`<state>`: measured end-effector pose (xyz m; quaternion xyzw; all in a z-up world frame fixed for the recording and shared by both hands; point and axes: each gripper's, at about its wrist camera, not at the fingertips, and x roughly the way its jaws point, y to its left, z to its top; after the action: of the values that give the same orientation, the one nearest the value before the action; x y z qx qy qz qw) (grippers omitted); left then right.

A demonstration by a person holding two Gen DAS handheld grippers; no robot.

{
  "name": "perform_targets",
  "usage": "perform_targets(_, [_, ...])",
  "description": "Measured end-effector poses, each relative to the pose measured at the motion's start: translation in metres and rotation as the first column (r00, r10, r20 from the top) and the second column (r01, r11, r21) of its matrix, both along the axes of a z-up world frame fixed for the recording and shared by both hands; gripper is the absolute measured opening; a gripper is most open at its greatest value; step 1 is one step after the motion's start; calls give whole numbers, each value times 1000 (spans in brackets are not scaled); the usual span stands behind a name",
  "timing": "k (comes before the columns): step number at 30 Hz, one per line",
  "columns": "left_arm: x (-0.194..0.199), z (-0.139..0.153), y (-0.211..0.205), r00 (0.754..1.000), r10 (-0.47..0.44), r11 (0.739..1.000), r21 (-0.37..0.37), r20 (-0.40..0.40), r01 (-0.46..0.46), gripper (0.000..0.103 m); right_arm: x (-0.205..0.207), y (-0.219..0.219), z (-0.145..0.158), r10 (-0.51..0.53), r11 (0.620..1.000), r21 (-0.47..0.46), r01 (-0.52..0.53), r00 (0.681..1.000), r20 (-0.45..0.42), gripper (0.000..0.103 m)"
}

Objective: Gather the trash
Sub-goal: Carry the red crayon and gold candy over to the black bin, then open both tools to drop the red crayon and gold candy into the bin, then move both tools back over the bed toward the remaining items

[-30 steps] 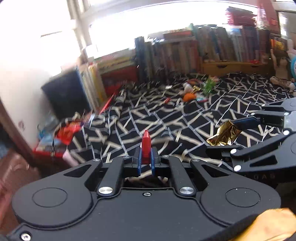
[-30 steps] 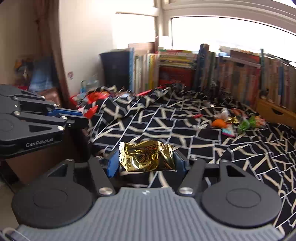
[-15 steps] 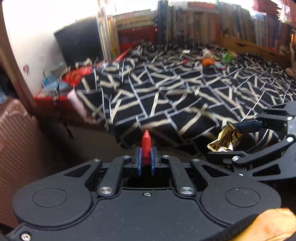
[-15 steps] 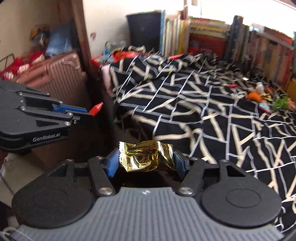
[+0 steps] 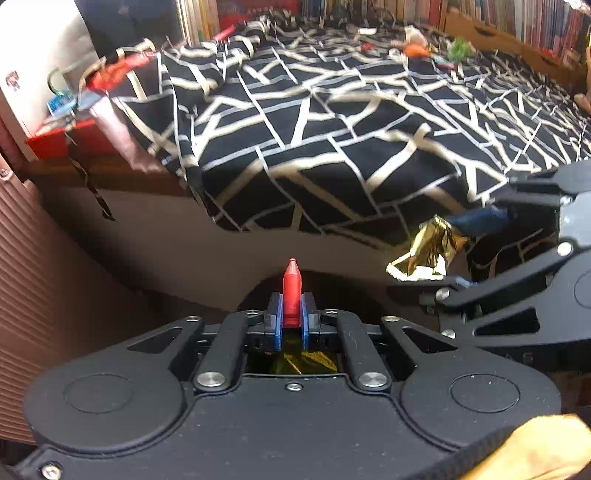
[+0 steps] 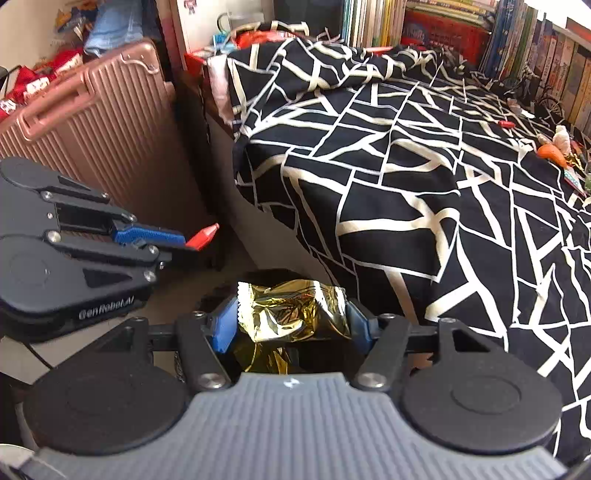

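My left gripper (image 5: 291,314) is shut on a small red crayon-shaped piece (image 5: 291,291) that sticks out past its blue pads. From the right wrist view the same gripper (image 6: 173,240) shows at the left with the red piece (image 6: 202,236) at its tip. My right gripper (image 6: 291,321) is shut on a crumpled gold foil wrapper (image 6: 291,314); in the left wrist view that wrapper (image 5: 428,251) hangs at the right. Both grippers point down beside the bed's near corner, over a dark round opening (image 5: 314,284) with more gold foil (image 5: 306,362) below. Several bits of trash (image 6: 554,151) lie far back on the bed.
A black and cream patterned bedspread (image 6: 406,184) covers the bed. A pink ribbed suitcase (image 6: 92,118) stands at the left. Books (image 6: 461,29) line the far wall. A red box (image 5: 55,140) with clutter sits by the bed's far corner.
Both grippers have sunk and tilted downward off the bed's near edge, each keeping its load. The bed top has slid up in view; the suitcase and dark opening have appeared.
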<state>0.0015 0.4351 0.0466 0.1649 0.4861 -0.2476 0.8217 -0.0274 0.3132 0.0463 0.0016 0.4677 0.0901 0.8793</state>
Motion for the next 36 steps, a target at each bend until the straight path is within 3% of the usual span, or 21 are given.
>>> perform_targets(10, [11, -24, 0, 998, -3, 1000, 24, -59, 4, 9, 10, -1, -11, -20, 1000, -21, 19, 998, -53, 70])
perform_targets(12, [11, -27, -1, 998, -16, 999, 28, -66, 18, 13, 10, -2, -12, -17, 999, -29, 15, 998, -54, 77])
perform_targets(15, [13, -29, -6, 998, -20, 999, 49, -58, 23, 27, 11, 1, -12, 15, 999, -50, -17, 999, -51, 89])
perform_targets(17, [14, -28, -6, 999, -4, 998, 61, -42, 6, 45, 10, 4, -11, 33, 996, -84, -36, 999, -36, 91])
perform_targets(21, [20, -24, -2, 999, 27, 998, 51, -45, -25, 47, 12, -1, -10, 12, 997, -71, -14, 999, -31, 102])
perform_targets(36, [14, -11, -3, 999, 41, 996, 83, -17, -39, 51, 7, -4, -2, 11, 998, -63, -10, 1000, 12, 103])
